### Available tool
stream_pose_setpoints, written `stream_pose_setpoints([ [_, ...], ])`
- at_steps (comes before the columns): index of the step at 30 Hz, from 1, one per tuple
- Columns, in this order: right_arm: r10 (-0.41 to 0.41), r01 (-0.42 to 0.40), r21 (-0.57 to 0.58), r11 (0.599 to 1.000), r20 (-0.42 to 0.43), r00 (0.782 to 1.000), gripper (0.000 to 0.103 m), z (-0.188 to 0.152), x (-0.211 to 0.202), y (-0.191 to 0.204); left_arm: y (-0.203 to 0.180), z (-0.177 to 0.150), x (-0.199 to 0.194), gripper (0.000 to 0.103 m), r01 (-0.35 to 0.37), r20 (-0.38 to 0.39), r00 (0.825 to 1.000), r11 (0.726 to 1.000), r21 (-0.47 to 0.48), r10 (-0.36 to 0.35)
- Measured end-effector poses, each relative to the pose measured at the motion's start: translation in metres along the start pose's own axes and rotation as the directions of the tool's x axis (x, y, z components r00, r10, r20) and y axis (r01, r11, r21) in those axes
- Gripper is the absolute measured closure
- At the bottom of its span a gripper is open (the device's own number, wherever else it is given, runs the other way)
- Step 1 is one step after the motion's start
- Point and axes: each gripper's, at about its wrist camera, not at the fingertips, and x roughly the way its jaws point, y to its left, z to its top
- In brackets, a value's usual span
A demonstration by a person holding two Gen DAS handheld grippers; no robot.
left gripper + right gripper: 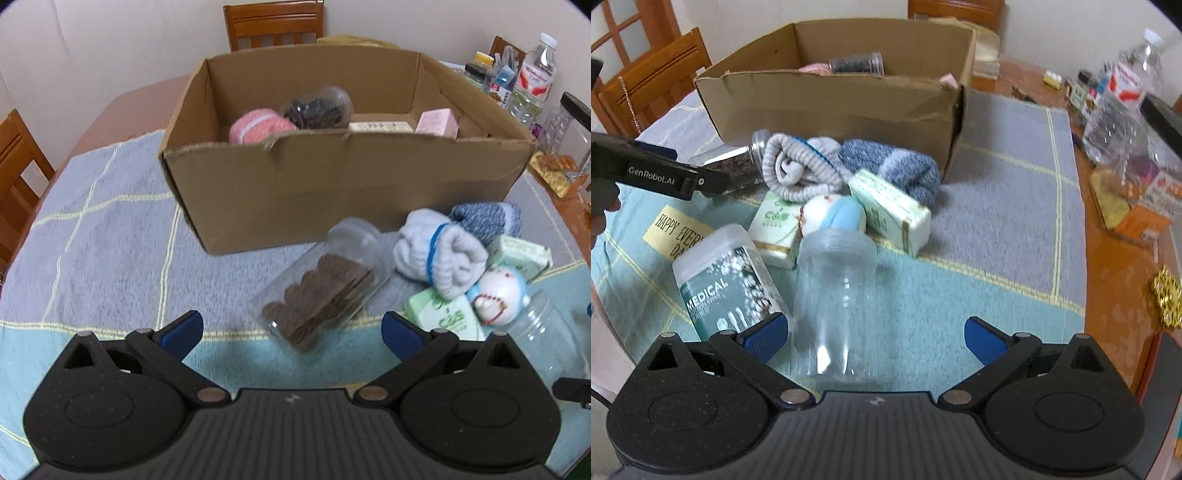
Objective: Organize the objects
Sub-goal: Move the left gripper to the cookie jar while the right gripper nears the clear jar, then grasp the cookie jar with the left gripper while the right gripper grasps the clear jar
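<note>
A cardboard box [332,192] stands on the blanket; inside lie a pink sock roll [258,127], a jar of dark bits [317,107] and small boxes [436,122]. In front lies a clear jar of brown discs [325,291], just ahead of my open, empty left gripper [291,332]. Beside it are a grey sock roll [439,254], a blue sock roll [487,219], green soap boxes [443,314] and a round toy [498,291]. My open, empty right gripper [877,339] straddles the base of an empty clear jar [838,295]. A medical swab tub [727,280] lies left of it.
Wooden chairs [273,24] stand around the table. Water bottles and small containers [532,77] crowd the right table edge, with snack packs [1137,203] nearby. The other gripper's arm [657,173] reaches in from the left in the right wrist view.
</note>
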Motion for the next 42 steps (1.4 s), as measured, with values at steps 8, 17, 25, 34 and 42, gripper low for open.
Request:
stream_pose_setpoints([
  [8,-0.037,0.038,0.026,0.999,-0.044,0.998,0.0,-0.011,0.002,-0.009,0.013,-0.005,0.014,0.001,-0.031,-0.028,0.999,0.999,-0.011,0.03],
  [17,-0.083,0.086,0.058,0.995,-0.05,0.995,0.0,-0.014,-0.001,-0.023,0.036,-0.005,0.023,0.001,-0.08,-0.047,0.996,0.997,-0.011,0.079],
  [25,-0.154,0.159,0.069,0.985,-0.074,0.985,0.0,-0.016,0.0,-0.034,0.056,0.002,0.026,0.001,-0.116,-0.037,0.993,0.993,-0.013,0.115],
  [34,-0.134,0.139,0.109,0.984,-0.048,0.99,0.0,-0.009,-0.014,-0.035,0.039,-0.002,0.009,0.001,0.017,-0.039,0.999,1.0,0.005,-0.017],
  [42,-0.113,0.107,0.114,0.988,0.044,0.993,0.0,0.015,-0.027,-0.015,0.012,0.025,0.004,0.001,0.078,0.045,0.996,0.997,-0.021,-0.077],
])
